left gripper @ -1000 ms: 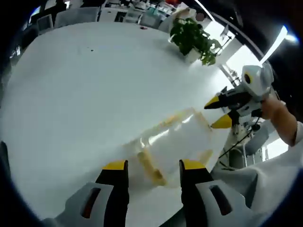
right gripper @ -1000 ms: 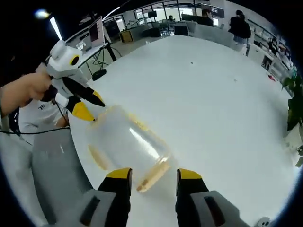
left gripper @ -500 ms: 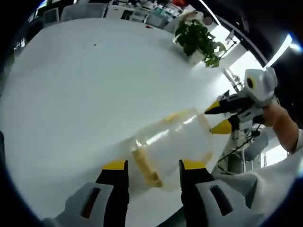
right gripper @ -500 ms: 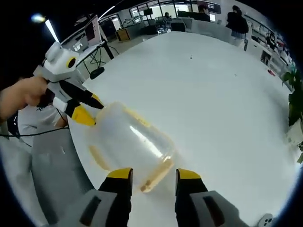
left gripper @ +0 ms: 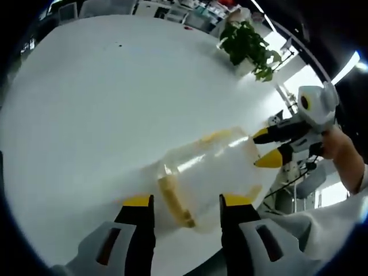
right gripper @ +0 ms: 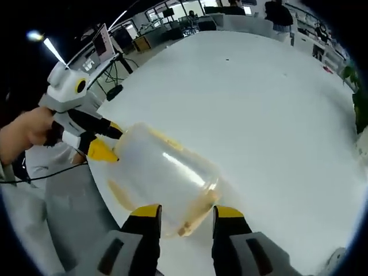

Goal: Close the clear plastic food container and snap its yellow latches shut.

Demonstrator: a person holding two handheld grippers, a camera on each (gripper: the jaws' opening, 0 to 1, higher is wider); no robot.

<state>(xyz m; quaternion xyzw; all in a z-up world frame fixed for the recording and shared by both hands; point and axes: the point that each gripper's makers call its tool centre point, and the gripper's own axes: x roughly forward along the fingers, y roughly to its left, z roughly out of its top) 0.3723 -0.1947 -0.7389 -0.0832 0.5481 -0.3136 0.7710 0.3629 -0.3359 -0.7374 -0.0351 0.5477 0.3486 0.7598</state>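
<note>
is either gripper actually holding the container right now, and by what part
Nothing is clearly held. Both the left gripper and right gripper stand open at opposite ends of the clear plastic food container with yellow latches.

In the right gripper view, a clear plastic container (right gripper: 164,178) with its lid on lies on the white counter (right gripper: 270,109), close to the counter's near edge. A yellow latch (right gripper: 198,211) runs along the end nearest the camera, right in front of the right hand-held gripper (right gripper: 187,214), whose two yellow-tipped jaws stand apart on either side of it. At the far end, the left hand-held gripper (right gripper: 106,144) reaches in, its jaws parted, tips at the container's rim. A hand (right gripper: 26,129) holds it.
</note>
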